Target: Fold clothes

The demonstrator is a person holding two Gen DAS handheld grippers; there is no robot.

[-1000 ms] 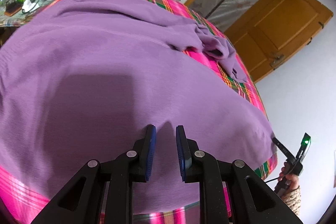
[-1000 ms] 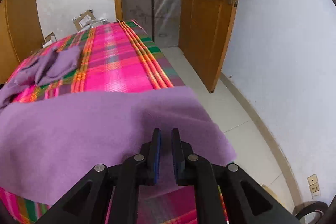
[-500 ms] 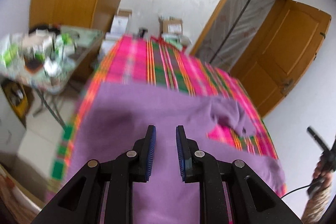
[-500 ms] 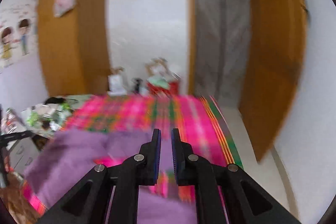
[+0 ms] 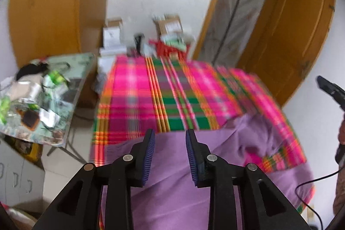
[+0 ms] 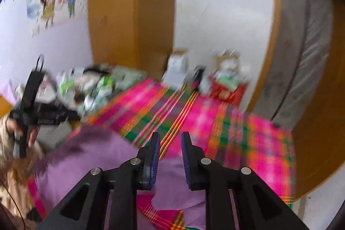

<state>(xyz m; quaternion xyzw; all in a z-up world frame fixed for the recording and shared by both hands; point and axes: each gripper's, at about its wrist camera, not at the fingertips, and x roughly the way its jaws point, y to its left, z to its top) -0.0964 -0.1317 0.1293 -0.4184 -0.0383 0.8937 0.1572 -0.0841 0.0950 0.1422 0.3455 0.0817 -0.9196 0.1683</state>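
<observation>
A purple garment [image 5: 194, 176] lies spread over the near part of a bed with a pink plaid cover [image 5: 151, 100]. A sleeve is bunched at its right side [image 5: 258, 139]. My left gripper [image 5: 170, 135] hangs above the garment. Its jaws are opening and nothing is between them. In the right wrist view the garment [image 6: 86, 156] lies low on the left, over the plaid cover [image 6: 248, 143]. My right gripper [image 6: 170, 137] hovers above the bed, jaws opening, nothing between them. A hand holds the left gripper [image 6: 71, 116] at the left edge. The right gripper [image 5: 323, 83] shows at the far right.
A cluttered side table [image 5: 43, 96] stands left of the bed, with a white cabinet [image 5: 17, 169] below it. Boxes [image 5: 168, 25] are piled at the bed's far end. A wooden door [image 5: 291, 36] stands open on the right. A wardrobe [image 6: 129, 14] fills the back corner.
Both grippers have lifted away from the purple garment and pulled back, so more of the room shows. Both pairs of jaws stand wider apart. The right view has swung left.
</observation>
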